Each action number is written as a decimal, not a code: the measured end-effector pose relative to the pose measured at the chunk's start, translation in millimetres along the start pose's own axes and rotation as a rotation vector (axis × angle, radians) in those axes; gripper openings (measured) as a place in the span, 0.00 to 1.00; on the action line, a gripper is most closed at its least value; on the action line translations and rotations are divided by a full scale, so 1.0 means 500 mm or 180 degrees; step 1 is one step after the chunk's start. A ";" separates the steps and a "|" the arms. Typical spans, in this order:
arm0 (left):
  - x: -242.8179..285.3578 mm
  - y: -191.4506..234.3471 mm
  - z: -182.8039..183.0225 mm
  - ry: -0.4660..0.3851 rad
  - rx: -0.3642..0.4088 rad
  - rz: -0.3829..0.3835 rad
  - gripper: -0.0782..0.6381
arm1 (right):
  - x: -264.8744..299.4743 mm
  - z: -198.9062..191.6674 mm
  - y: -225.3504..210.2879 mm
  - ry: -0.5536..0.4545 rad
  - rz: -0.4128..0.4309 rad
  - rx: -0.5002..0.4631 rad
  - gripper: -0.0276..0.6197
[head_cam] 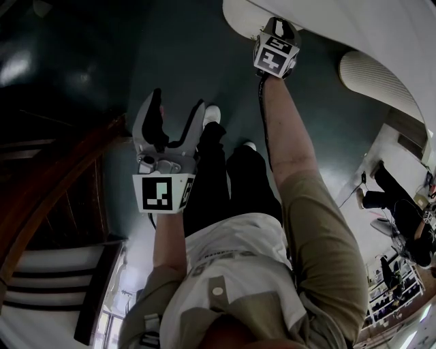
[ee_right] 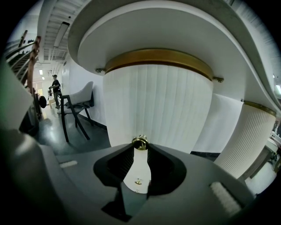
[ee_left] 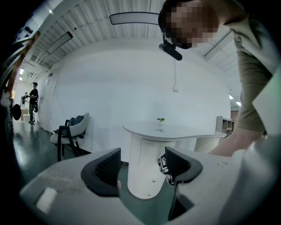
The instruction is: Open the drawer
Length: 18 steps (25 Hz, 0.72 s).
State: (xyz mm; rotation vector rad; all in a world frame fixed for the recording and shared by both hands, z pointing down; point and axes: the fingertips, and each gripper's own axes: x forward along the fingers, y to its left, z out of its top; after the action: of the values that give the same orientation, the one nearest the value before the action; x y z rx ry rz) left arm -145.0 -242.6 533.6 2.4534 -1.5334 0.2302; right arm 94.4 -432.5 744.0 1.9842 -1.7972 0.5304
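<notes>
A white ribbed, rounded drawer front (ee_right: 158, 105) sits under the curved white tabletop (ee_right: 175, 30). A small brass knob (ee_right: 140, 142) sticks out of it. My right gripper (ee_right: 140, 148) has its fingertips closed on this knob, with the pads against both sides. Two more brass knobs (ee_right: 138, 181) show lower down between the jaws. In the head view the right gripper (head_cam: 276, 34) reaches under the table edge (head_cam: 238, 20), its jaws hidden. My left gripper (head_cam: 178, 102) hangs in the air, open and empty. Its view looks between the pads (ee_left: 107, 165) at the table pedestal (ee_left: 147, 167).
A dark-framed chair (ee_right: 77, 103) stands left of the table. A second ribbed pedestal (ee_right: 246, 140) stands at the right. A wooden stair rail (head_cam: 61, 198) runs along the left of the head view. A person (ee_left: 33, 101) stands far off down the hall.
</notes>
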 end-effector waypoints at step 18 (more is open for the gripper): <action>-0.033 0.003 -0.006 -0.0016 -0.0028 0.0023 0.55 | -0.081 -0.070 0.026 -0.0019 0.0069 -0.0064 0.20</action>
State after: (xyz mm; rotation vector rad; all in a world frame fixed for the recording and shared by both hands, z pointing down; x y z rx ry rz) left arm -153.8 -228.2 532.2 2.4441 -1.5421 0.2185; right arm 77.4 -380.7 752.3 1.9572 -1.8225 0.5116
